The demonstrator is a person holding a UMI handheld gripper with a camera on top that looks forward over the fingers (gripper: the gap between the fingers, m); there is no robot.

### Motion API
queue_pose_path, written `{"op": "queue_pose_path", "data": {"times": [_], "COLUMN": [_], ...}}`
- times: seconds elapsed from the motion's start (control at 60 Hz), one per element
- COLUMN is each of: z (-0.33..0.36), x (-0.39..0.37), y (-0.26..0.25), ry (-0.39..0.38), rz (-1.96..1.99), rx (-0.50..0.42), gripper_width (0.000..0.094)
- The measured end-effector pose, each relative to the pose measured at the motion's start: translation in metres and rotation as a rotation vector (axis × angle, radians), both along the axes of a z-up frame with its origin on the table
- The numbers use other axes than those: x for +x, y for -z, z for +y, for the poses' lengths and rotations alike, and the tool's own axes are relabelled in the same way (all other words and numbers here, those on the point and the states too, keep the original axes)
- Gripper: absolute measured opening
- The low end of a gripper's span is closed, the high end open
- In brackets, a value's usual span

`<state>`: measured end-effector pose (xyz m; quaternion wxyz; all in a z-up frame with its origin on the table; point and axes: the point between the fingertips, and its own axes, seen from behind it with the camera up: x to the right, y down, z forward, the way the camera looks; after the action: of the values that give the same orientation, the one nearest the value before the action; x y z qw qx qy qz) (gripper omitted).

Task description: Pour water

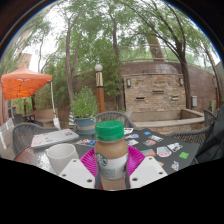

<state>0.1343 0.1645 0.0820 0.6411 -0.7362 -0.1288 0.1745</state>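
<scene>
Jaws clamped on bottle (111, 150), green cap up at 12 o'clock, kept upright so nothing spills pre-pour. 1 white cup (61, 157) at 9 o'clock on tabletop (160, 140), prob. the target, mouth up, near.

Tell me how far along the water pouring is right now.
Done: the gripper has the bottle between its jaws, which look closed on its sides. In hand: the bottle is upright, and its green cap is on, so no water is flowing. Left: the cap has to come off, and the bottle must be tipped over the white cup standing beside it on the table. I cannot see inside the cup.
</scene>
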Motion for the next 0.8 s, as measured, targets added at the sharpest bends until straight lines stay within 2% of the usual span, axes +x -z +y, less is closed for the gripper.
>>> {"op": "queue_pose_path", "data": {"times": [0.133,0.217,0.283,0.317,0.417,0.483,0.65,0.8], "z": [0.001,0.001,-0.001,-0.003,-0.017,-0.026,-0.068,-0.134], "x": [0.000,0.001,0.004,0.008,0.009,0.010,0.026,0.032], "y": [-0.002,-0.001,0.002,0.005,0.001,-0.007,-0.029,-0.068], "ry": [0.003,0.013,0.022,0.038,0.037,0.035,0.084,0.137], "rz": [-0.004,-0.010,-0.039,-0.056,-0.063,-0.079,-0.110,-0.133], "rx": [0.009,-0.003,-0.054,-0.093,-0.134,-0.142,-0.183,-0.202], "gripper_width": [0.0340,0.0408,0.0472,0.0530,0.0854,0.0820,0.0829,0.0832]}}
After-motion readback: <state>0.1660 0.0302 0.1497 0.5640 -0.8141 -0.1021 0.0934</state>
